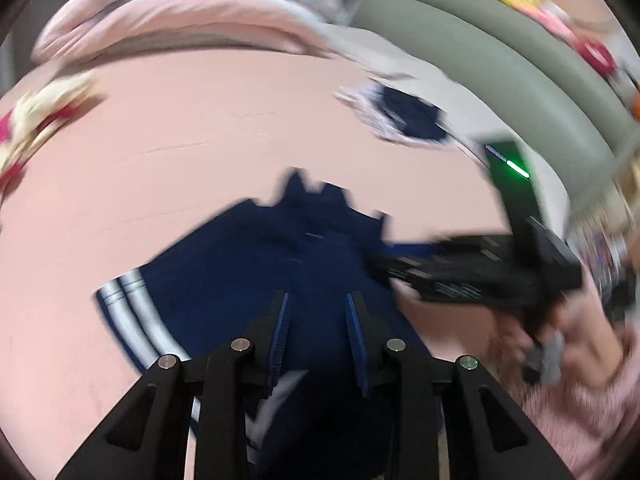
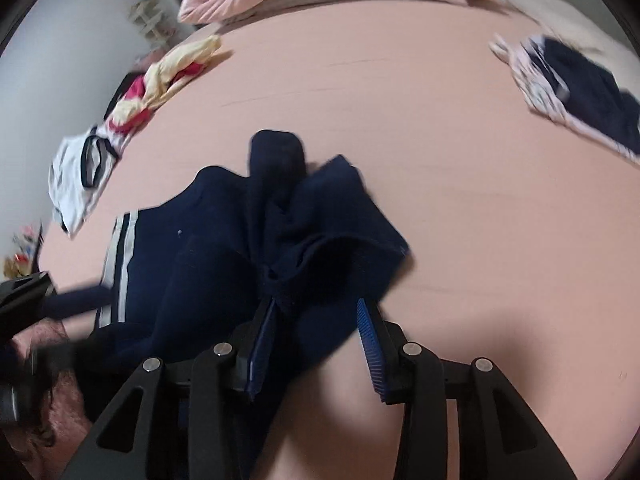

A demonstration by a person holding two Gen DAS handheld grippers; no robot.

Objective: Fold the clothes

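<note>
Navy garment [image 2: 224,248] bunched btwn R gripper [image 2: 320,320] fingers, released; L gripper [image 1: 318,316] fingers over it, grip unclear.

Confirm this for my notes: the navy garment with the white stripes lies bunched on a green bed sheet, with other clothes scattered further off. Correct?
Not quite. The navy garment with white stripes does lie bunched, with other clothes scattered further off, but the bed sheet is pink, not green. The right wrist view shows it most clearly.
</note>
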